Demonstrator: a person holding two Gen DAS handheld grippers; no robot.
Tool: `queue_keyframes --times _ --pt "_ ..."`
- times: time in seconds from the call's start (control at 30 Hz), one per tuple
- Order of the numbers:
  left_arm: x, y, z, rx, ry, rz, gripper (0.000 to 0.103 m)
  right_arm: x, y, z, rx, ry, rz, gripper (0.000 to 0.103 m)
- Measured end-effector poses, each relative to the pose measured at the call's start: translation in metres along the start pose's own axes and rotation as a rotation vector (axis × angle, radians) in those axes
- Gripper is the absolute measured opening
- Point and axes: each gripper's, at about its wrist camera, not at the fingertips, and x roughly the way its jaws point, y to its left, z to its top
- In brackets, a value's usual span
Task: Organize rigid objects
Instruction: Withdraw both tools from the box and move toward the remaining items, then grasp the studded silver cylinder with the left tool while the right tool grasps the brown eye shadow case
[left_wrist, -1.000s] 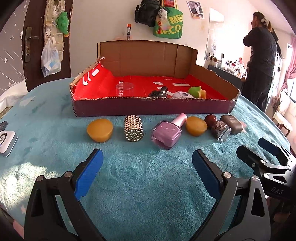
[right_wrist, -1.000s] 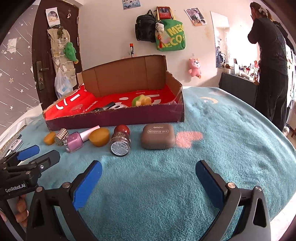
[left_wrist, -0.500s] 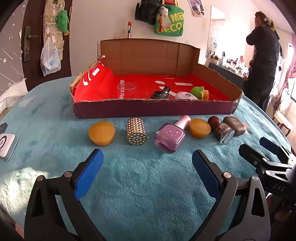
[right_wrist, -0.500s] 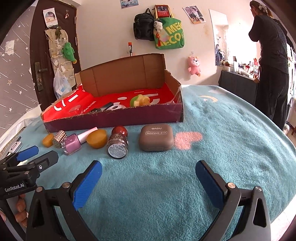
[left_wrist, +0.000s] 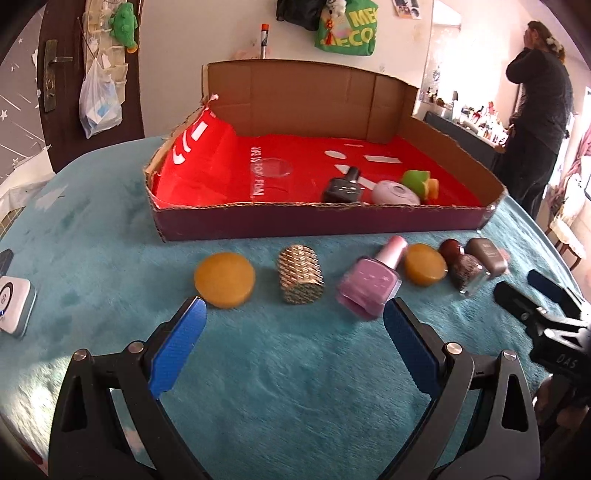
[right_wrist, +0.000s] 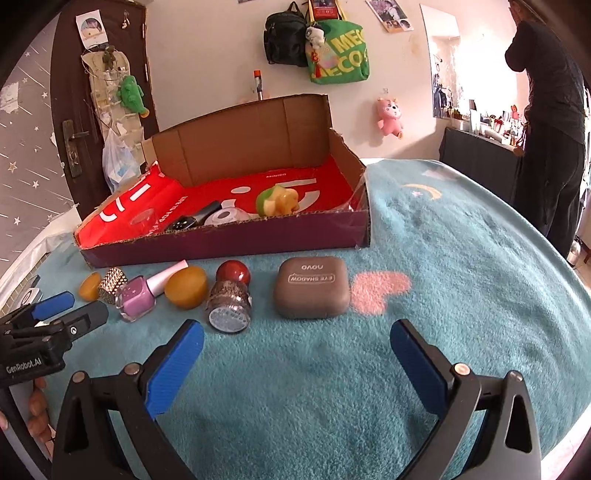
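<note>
A row of objects lies on the teal cloth in front of a cardboard box (left_wrist: 314, 221): an amber puck (left_wrist: 224, 279), a studded gold cylinder (left_wrist: 301, 274), a pink nail polish bottle (left_wrist: 371, 283), a second amber puck (left_wrist: 424, 264), a glitter jar with a red cap (right_wrist: 231, 297) and a brown eye-shadow case (right_wrist: 312, 286). My left gripper (left_wrist: 293, 323) is open and empty, just short of the gold cylinder. My right gripper (right_wrist: 295, 339) is open and empty, just short of the case. The box (right_wrist: 229, 242) holds a dark bottle (left_wrist: 341, 186), a lilac compact (left_wrist: 395, 192) and a green-and-yellow toy (left_wrist: 419, 181).
A white device (left_wrist: 13, 302) lies at the table's left edge. A person in dark clothes (right_wrist: 550, 122) stands at the far right by a cluttered dresser. Bags hang on the wall behind the box. A door is at the far left.
Both grippers have moved forward toward the row of objects, which now lies closer to the fingertips. Both stay open. Nothing on the table has moved.
</note>
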Motion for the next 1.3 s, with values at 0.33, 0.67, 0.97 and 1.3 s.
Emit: queue_keyframes --times 0.33,0.67,0.97,1.3 --pt "0.024 0.018 0.018 -0.026 0.107 -0.001 0.098 0.017 -0.014 0.024 0.018 0.08 -0.077 0.103" --pt "0.04 0.026 0.031 -0.029 0.159 -0.045 0.075 0.045 -0.02 0.036 0.029 0.205 -0.056 0.088" --pt "0.036 0.021 0.029 0.01 0.138 -0.097 0.054 0.042 -0.005 0.031 -0.07 0.192 -0.03 0.054" --pt "0.033 0.021 0.025 0.007 0.154 -0.147 0.026 0.04 -0.008 0.031 -0.06 0.185 0.008 0.054"
